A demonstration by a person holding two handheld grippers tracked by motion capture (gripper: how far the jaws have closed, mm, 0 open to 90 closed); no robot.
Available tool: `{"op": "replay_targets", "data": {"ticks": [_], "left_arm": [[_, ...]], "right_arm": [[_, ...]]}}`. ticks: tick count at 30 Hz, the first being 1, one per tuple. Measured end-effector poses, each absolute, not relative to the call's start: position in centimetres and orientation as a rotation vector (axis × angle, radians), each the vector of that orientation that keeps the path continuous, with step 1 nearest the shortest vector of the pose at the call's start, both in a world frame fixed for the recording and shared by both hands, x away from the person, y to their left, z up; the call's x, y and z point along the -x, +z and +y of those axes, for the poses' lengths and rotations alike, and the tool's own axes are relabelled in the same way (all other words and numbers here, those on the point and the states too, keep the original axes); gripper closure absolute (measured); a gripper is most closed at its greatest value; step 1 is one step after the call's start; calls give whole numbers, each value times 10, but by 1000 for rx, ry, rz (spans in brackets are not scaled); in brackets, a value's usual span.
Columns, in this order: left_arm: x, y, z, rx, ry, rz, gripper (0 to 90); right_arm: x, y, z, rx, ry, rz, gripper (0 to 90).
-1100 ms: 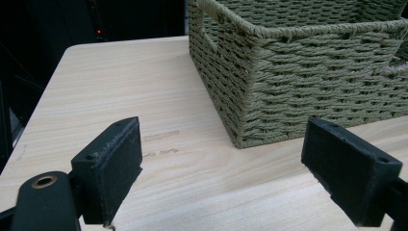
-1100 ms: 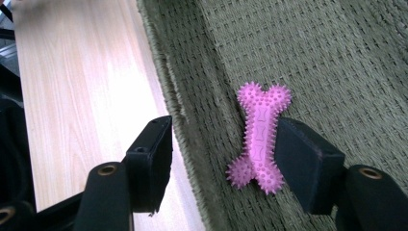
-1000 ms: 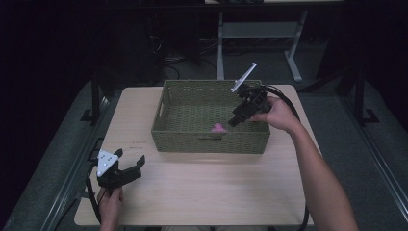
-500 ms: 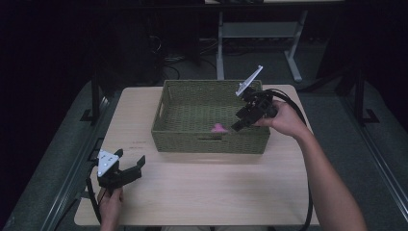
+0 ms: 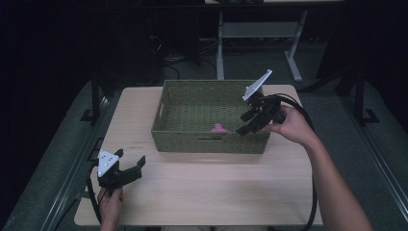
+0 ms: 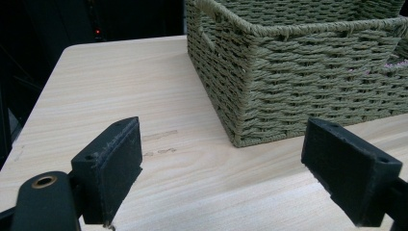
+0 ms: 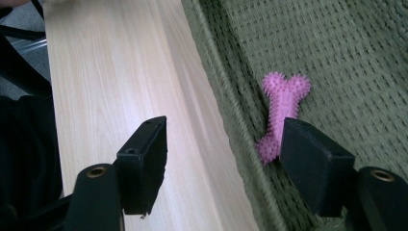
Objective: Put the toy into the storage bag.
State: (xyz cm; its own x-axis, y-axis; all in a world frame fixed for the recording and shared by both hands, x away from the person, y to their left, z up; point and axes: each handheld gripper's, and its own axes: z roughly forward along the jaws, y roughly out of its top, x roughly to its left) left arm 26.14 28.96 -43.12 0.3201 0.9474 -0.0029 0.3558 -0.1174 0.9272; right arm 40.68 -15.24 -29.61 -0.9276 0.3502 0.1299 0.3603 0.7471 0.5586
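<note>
In the woven olive-green basket (image 5: 207, 140), near its front wall, lay a pink spiked rubber bone toy (image 7: 281, 113) — likely light, pliant; best gripped mid-shaft. Right claw (image 7: 223, 161) apart above it; left claw (image 6: 235, 168) apart — empty, over the bench (image 5: 202, 187).

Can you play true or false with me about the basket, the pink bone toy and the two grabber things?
1. The pink bone toy lies inside the green woven basket. True.
2. The right gripper is squeezing the bone toy. False: its jaws are open and the toy lies loose on the basket floor.
3. The left gripper is down on the table, near the front left corner. True.
4. The left gripper holds a cup. False: its jaws are open with nothing between them.
5. The basket sits on the floor. False: it stands on the wooden table.
</note>
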Motion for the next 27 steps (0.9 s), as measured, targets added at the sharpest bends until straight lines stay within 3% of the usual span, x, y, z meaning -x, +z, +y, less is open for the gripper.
{"op": "replay_targets", "data": {"ticks": [27], "left_arm": [[-261, -431, 288, -1666, 807, 1194, 136]], "right_arm": [[-370, -325, -172, 600, -930, -2916, 320]]}}
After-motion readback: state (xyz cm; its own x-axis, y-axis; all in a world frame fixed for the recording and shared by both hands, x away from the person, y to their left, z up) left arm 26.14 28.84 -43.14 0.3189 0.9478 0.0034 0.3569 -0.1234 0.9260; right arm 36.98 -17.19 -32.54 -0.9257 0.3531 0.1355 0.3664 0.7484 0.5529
